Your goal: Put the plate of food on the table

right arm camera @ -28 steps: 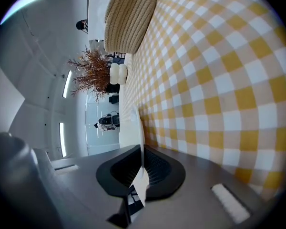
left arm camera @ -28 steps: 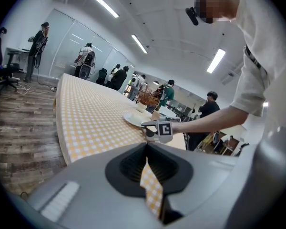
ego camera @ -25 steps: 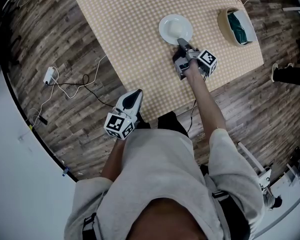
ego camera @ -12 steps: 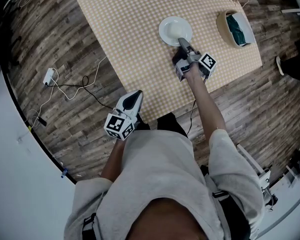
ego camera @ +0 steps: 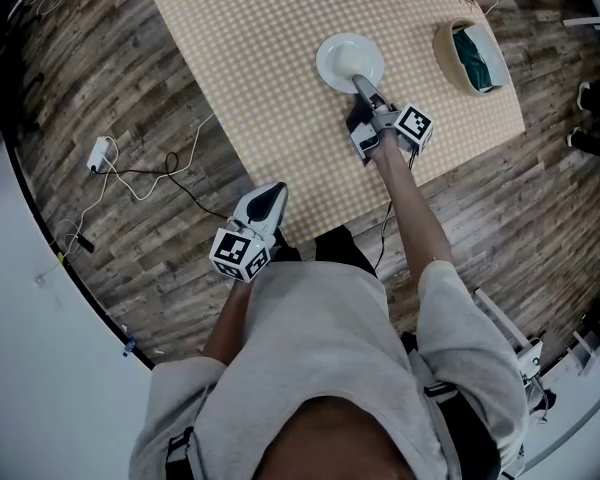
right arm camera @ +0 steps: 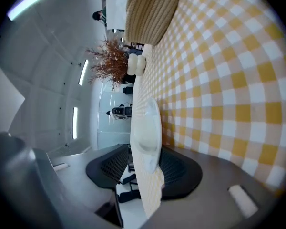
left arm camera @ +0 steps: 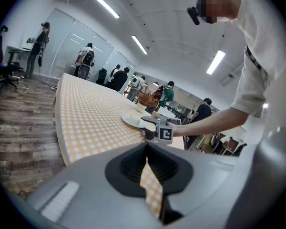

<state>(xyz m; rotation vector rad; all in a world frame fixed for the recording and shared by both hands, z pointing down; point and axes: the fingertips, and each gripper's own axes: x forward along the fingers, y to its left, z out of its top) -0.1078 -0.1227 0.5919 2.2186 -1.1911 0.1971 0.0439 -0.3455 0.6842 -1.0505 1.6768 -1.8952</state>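
**White plate flat on the checked cloth, right tongs parted at its rim**

The white plate (ego camera: 350, 60) lies flat on the surface (ego camera: 240, 38), which is covered by a yellow-and-white checked cloth. It sits toward the far side, well in from the near edge. A pale lump rests on the plate; what kind of food it is cannot be made out.

The right tongs (ego camera: 363, 90) reach over the cloth to the plate's near rim, at the end of an outstretched arm (ego camera: 410, 208). Their jaws have just been opening and stand apart, one on each side of the rim. The plate's edge is between them, but the pads do not press on it.

The left tongs (ego camera: 272, 193) hang by the near corner of the surface, well apart from the plate. Their jaws are closed tip to tip and hold nothing; only a sliver of checked cloth shows behind them.

To the right of the plate, near it but not touching, stands a woven basket (ego camera: 441, 48) with something dark green inside. A bunch of dried reddish-brown plant (right arm camera: 109, 61) stands at the far end of the surface. On the wooden floor (ego camera: 100, 58) to the left, a black cable (ego camera: 155, 178) runs to a white plug (ego camera: 98, 150).
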